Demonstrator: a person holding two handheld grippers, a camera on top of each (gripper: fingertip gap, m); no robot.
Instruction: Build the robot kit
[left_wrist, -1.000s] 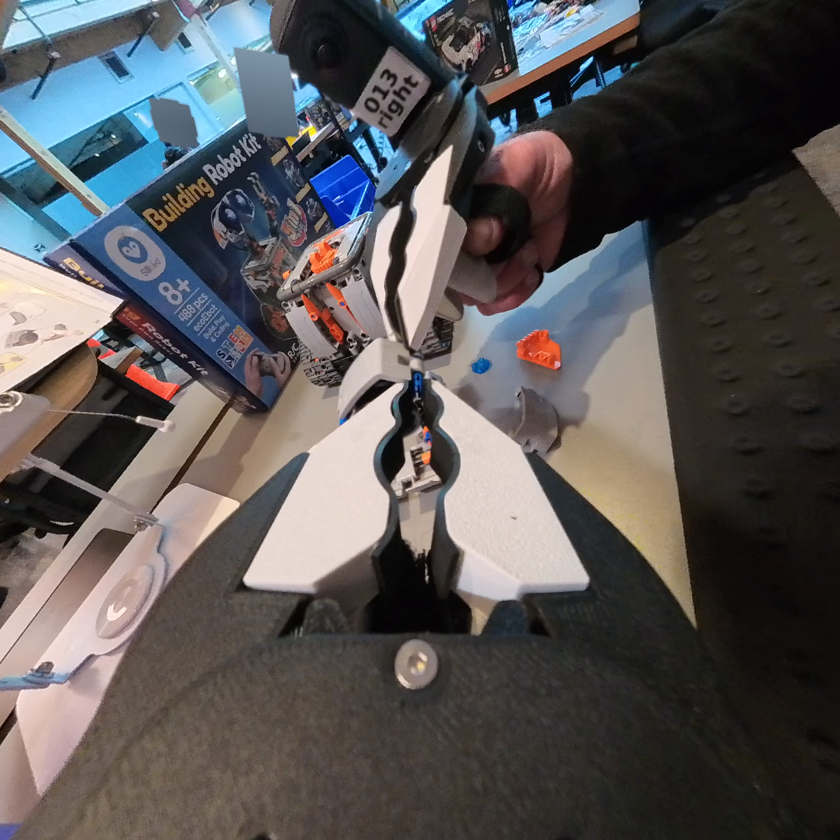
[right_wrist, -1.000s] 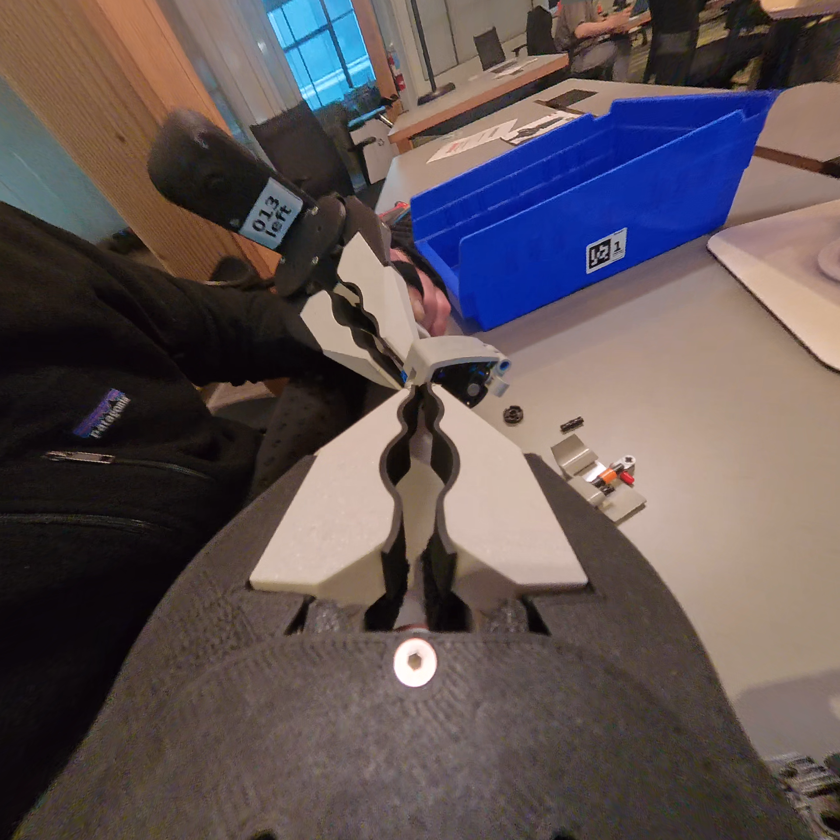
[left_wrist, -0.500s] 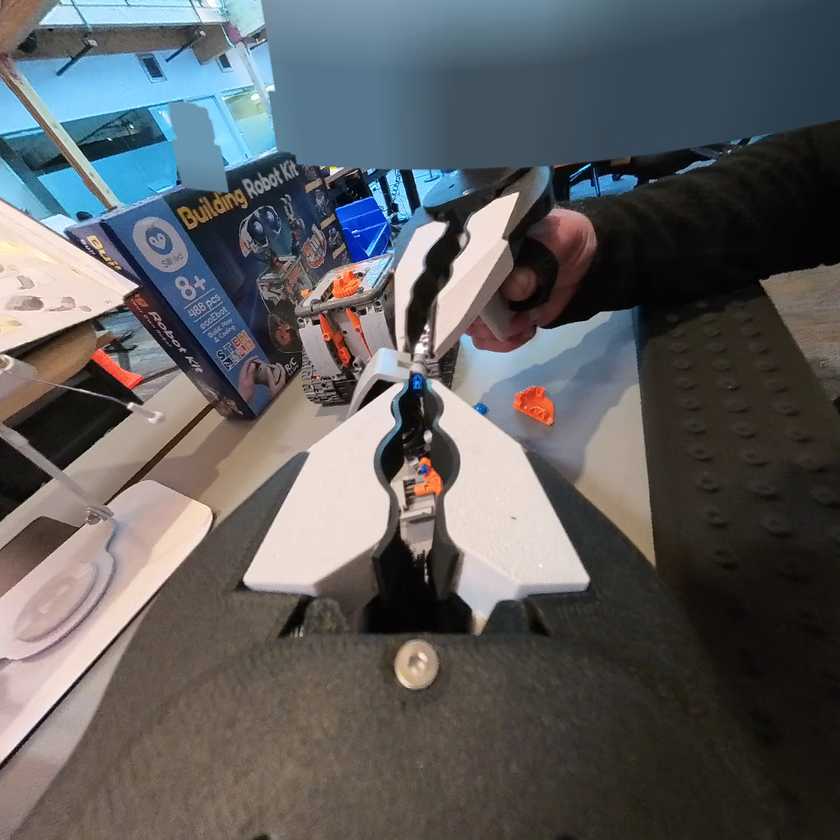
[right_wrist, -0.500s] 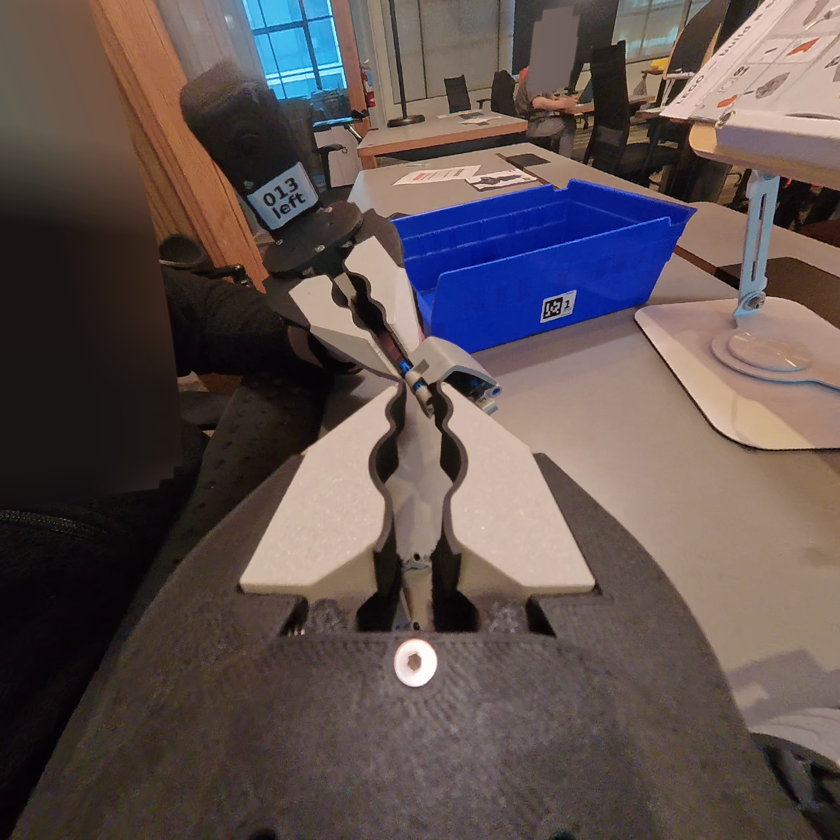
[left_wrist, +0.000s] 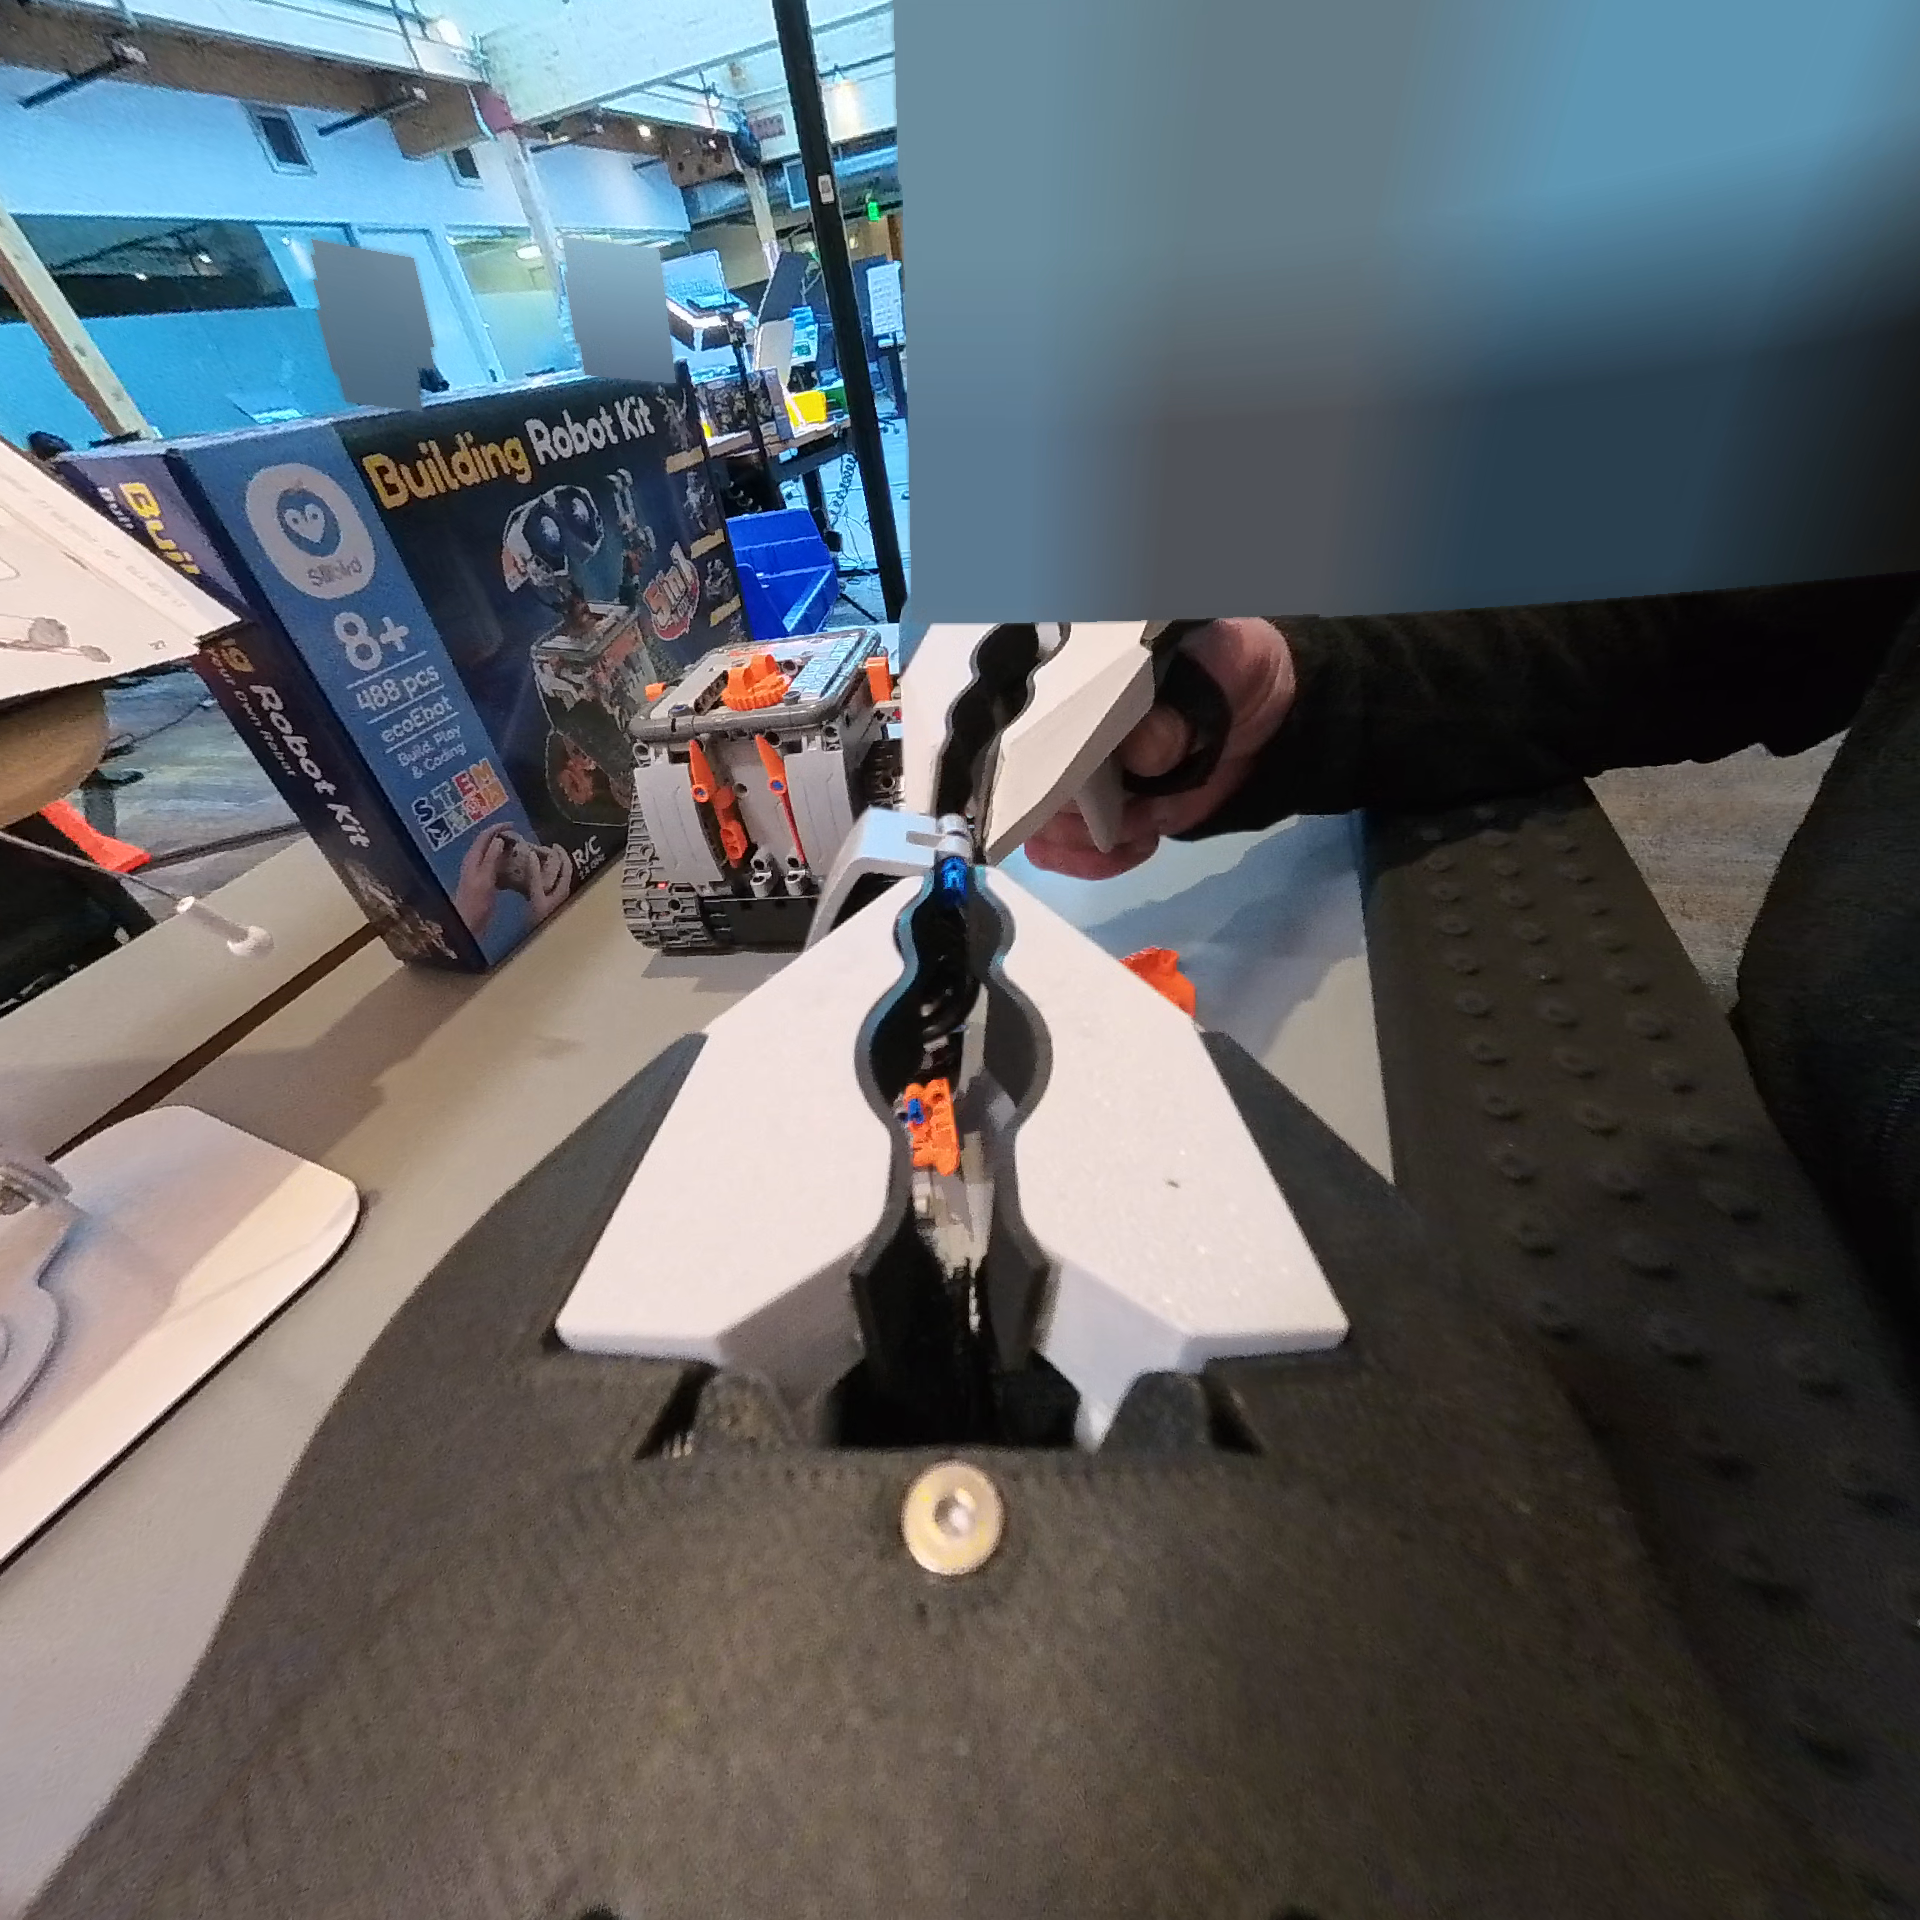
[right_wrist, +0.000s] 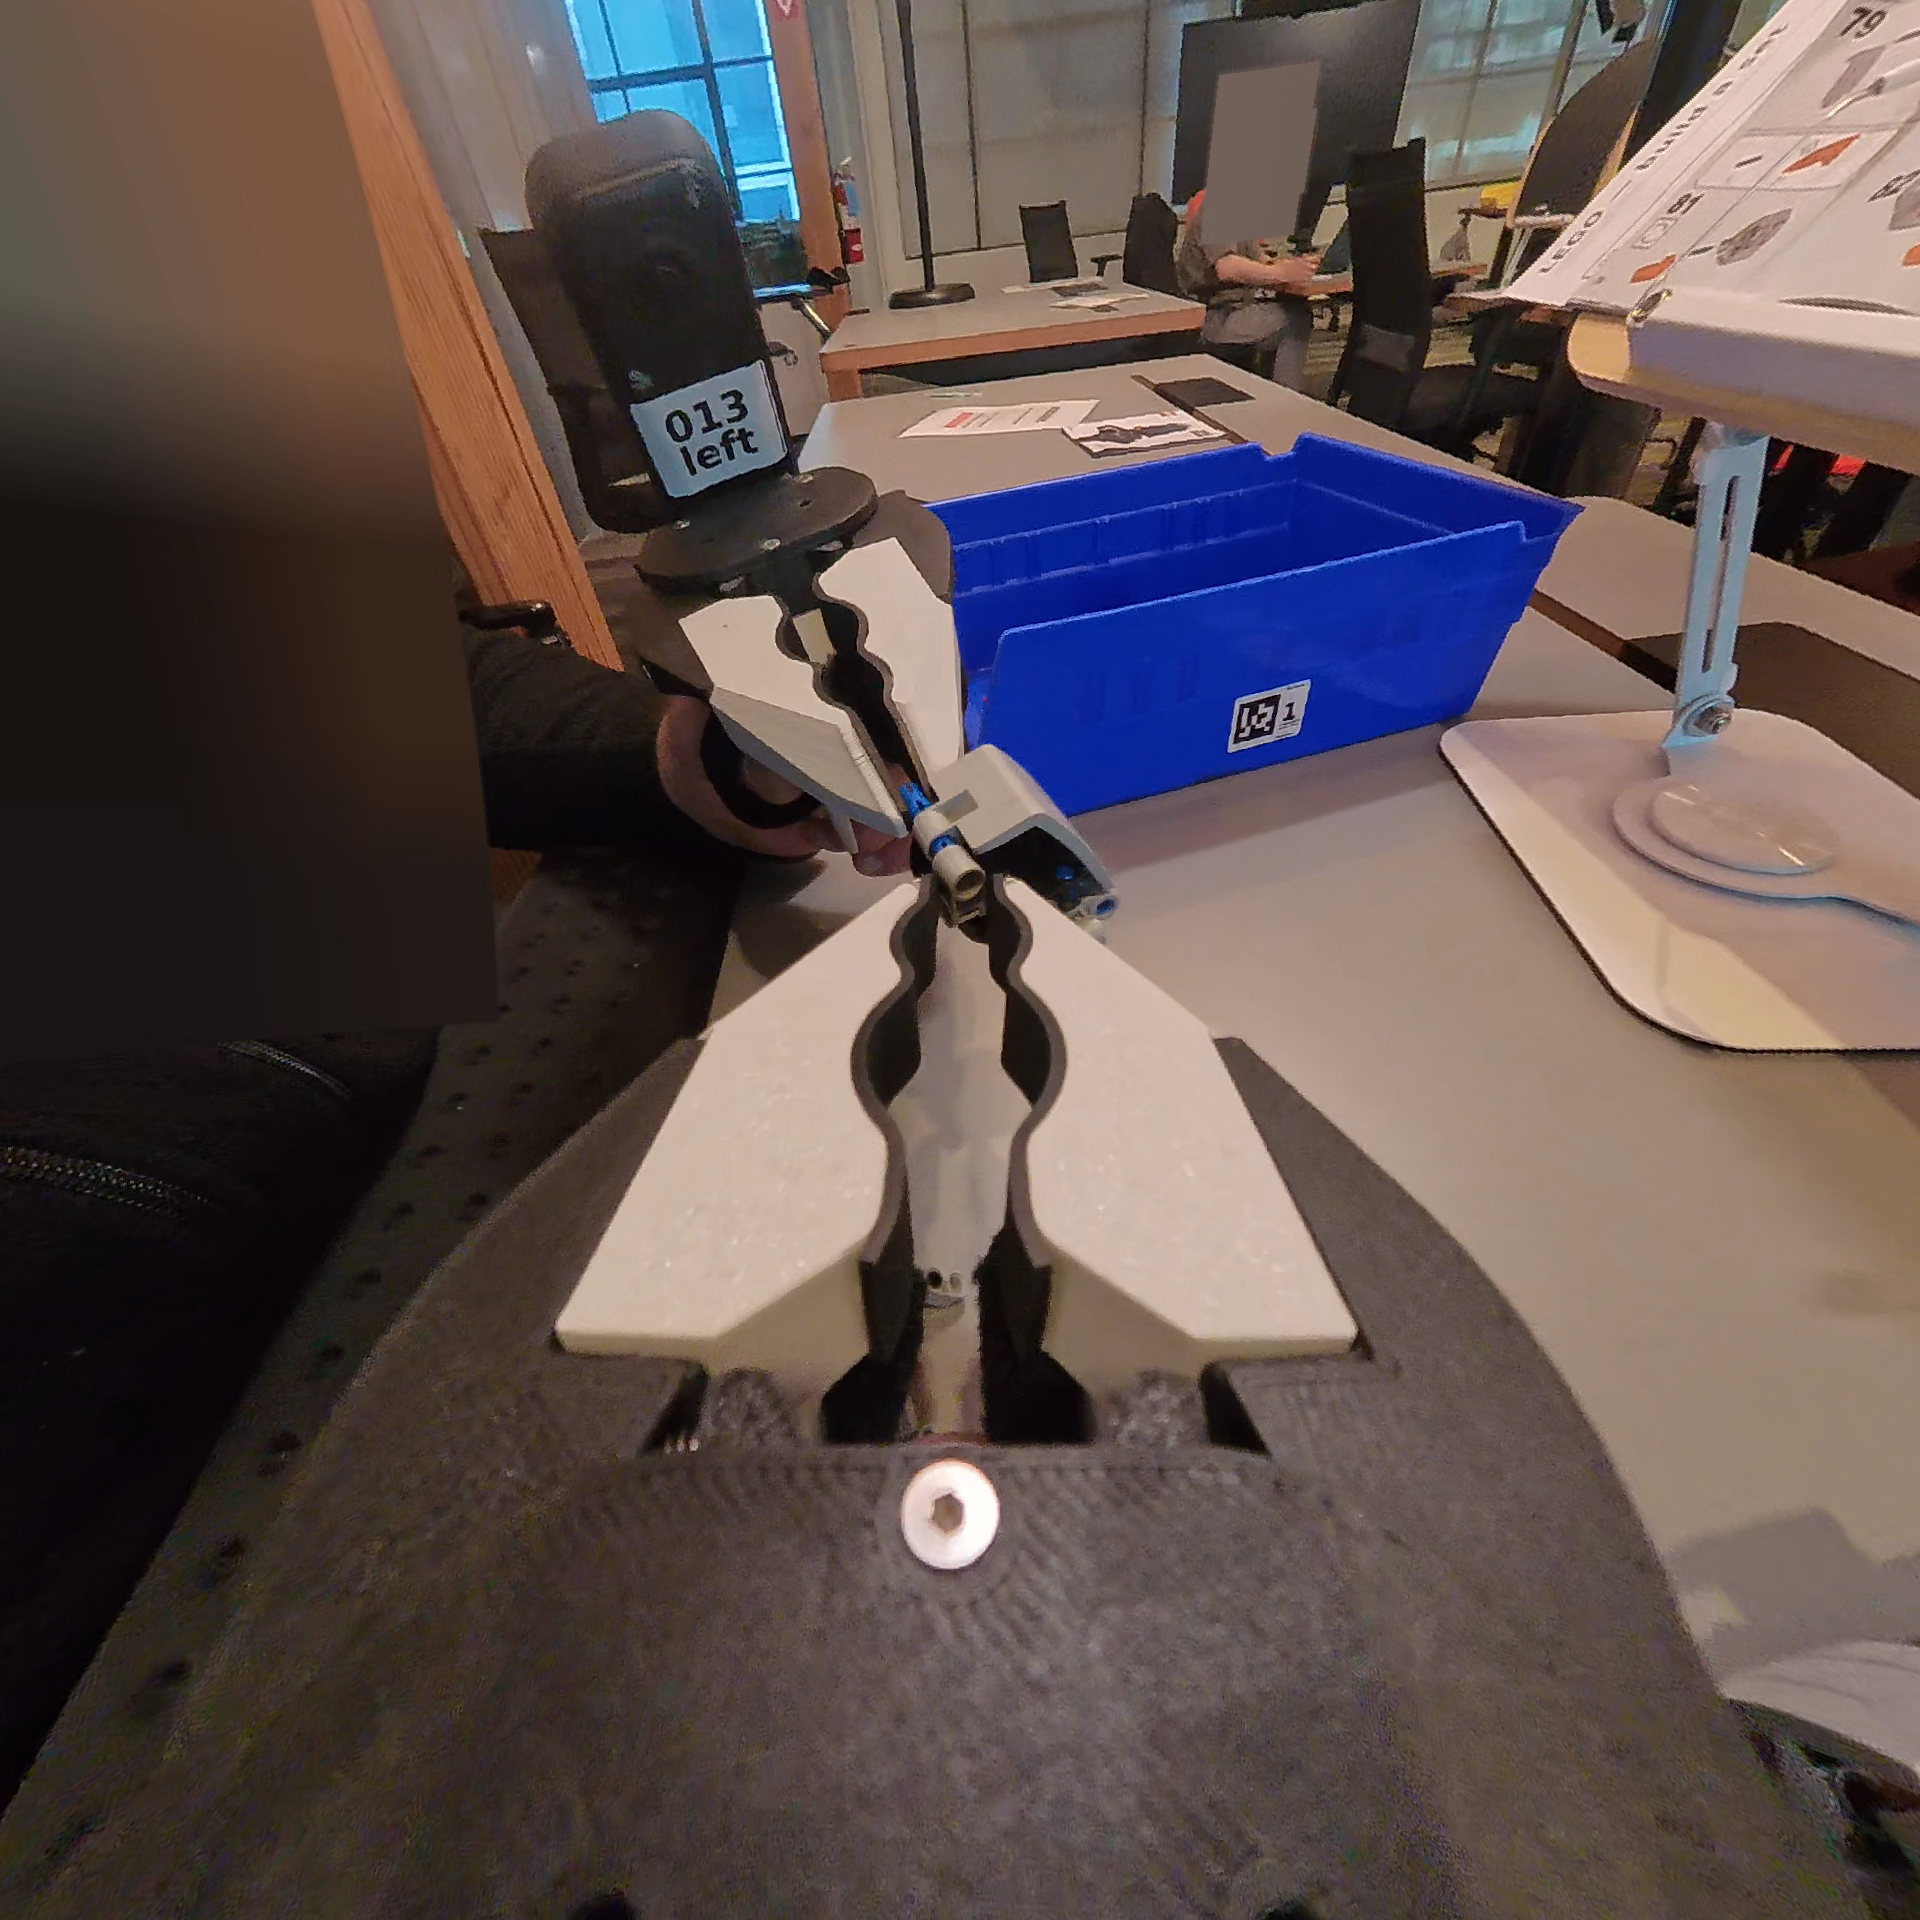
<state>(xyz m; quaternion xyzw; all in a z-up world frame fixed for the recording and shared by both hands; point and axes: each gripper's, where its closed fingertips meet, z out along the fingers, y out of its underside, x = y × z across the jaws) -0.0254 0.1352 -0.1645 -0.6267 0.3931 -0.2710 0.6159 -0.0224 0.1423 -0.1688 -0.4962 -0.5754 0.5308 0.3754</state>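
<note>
Grey desk (right_wrist: 1403, 1091) now lies lower in both views than a second ago, the grippers lifted and levelled. Left gripper (left_wrist: 951, 883) stays clamped on a grey brick assembly (left_wrist: 868, 862); right gripper (right_wrist: 961, 899) stays clenched on its grey pin connector (right_wrist: 958, 868). Blue bin (right_wrist: 1247, 665) sits behind.

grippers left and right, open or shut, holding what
left gripper: shut on black and orange brick piece.
right gripper: shut on grey connector of the same build.

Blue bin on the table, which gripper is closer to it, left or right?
Left. The left gripper hangs just in front of the blue bin's near corner; the right gripper sits farther back toward the camera.
</note>
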